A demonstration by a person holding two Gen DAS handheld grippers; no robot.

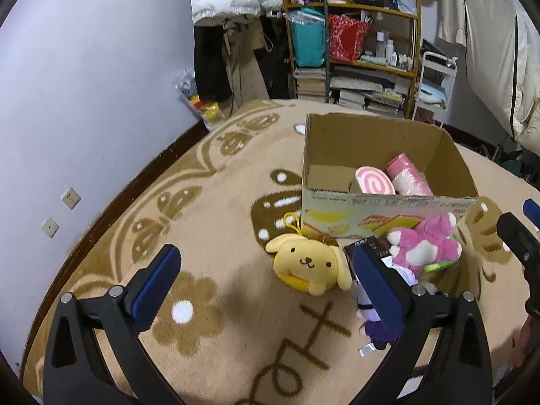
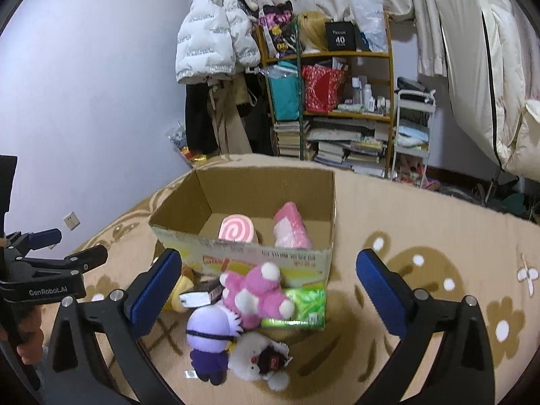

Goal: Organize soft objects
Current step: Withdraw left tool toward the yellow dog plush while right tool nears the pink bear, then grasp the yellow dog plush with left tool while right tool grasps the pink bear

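Note:
A cardboard box [image 1: 381, 204] [image 2: 263, 256] stands on the beige carpet, holding a pink swirl roll plush [image 1: 374, 182] [image 2: 236, 231] and a pink bagged roll [image 1: 408, 175] [image 2: 290, 227]. In front of it lie a yellow dog plush [image 1: 308, 265], a pink bear plush [image 1: 427, 244] [image 2: 256, 293], a purple plush [image 2: 211, 341], a white plush [image 2: 260, 359] and a green tissue pack [image 2: 298, 308]. My left gripper [image 1: 266, 283] is open and empty above the yellow dog. My right gripper [image 2: 270, 290] is open and empty over the pile.
The patterned carpet [image 1: 202, 222] runs to a dark baseboard and lilac wall at left. A wooden shelf [image 2: 337, 101] with books and bags, hanging coats [image 2: 216, 33] and a white cart [image 2: 413, 128] stand behind the box.

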